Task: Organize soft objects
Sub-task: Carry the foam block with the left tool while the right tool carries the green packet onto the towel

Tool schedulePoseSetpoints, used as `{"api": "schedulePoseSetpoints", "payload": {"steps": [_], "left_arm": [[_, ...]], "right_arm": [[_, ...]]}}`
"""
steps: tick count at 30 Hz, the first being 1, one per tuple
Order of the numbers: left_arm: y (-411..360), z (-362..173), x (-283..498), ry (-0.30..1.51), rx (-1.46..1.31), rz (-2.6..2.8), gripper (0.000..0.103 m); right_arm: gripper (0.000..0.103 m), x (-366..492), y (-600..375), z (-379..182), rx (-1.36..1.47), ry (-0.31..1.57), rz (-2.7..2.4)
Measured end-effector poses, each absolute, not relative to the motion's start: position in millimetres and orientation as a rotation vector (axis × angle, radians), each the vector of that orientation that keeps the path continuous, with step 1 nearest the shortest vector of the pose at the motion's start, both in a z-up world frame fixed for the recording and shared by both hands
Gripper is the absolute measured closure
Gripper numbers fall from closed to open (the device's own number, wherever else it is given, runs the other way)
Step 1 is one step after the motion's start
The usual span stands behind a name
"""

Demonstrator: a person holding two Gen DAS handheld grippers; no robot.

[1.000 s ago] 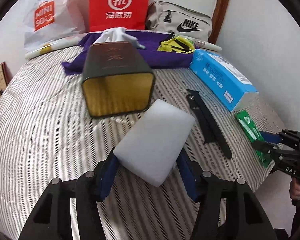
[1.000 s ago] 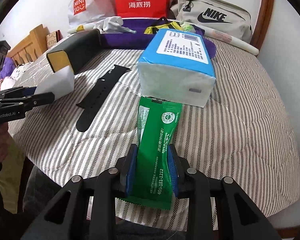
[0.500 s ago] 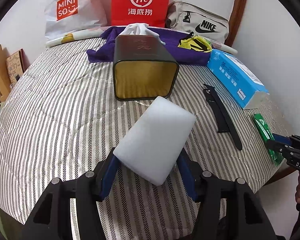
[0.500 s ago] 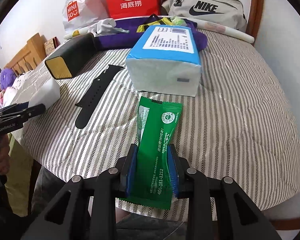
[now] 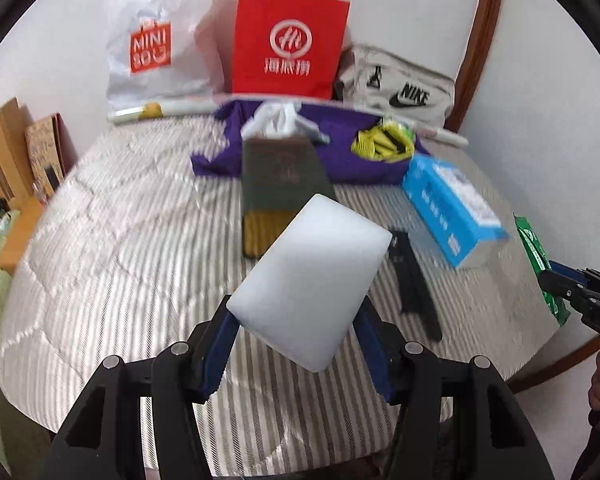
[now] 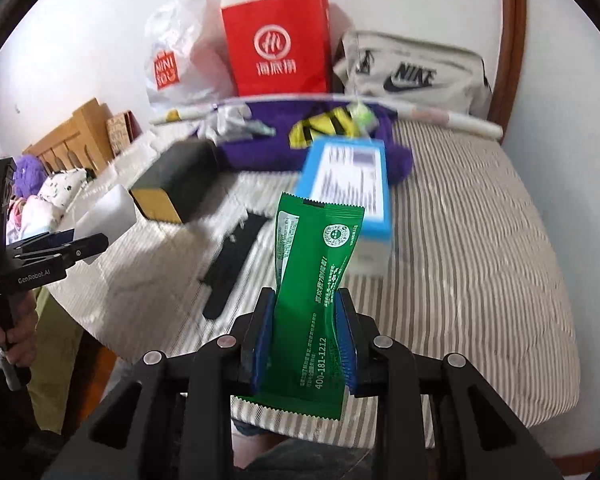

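gripping white foam block (image 5: 312, 280), left gripper (image 5: 296, 344) half-spread; right gripper (image 6: 305, 336) narrowly clamps green sachet (image 6: 314, 300)

The striped bed (image 5: 120, 248) carried a dark box (image 5: 284, 176) lying on its side, a blue tissue pack (image 5: 448, 204) and a black strap (image 5: 416, 292). At the far edge lay a purple cloth (image 6: 260, 140), with bags lined up against the wall.
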State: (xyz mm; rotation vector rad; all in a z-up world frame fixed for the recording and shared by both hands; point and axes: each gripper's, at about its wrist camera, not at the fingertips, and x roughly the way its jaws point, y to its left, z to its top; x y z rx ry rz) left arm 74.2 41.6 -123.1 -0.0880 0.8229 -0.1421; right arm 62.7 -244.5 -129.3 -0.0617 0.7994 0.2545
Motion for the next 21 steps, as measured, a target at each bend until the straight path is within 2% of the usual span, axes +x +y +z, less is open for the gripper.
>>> {"api": "schedulePoseSetpoints", "payload": {"steps": [9,21], "left_arm": [[42,-83,104,0.764,-0.069,-0.111,0.047],[40,-78,168,0.793,-0.101,-0.111,0.047]], "right_arm": [[0.073,100,-240,-100,-0.107,0.752,0.273],[0.073,172,-242,-88,-0.082,0.750,0.287]]}}
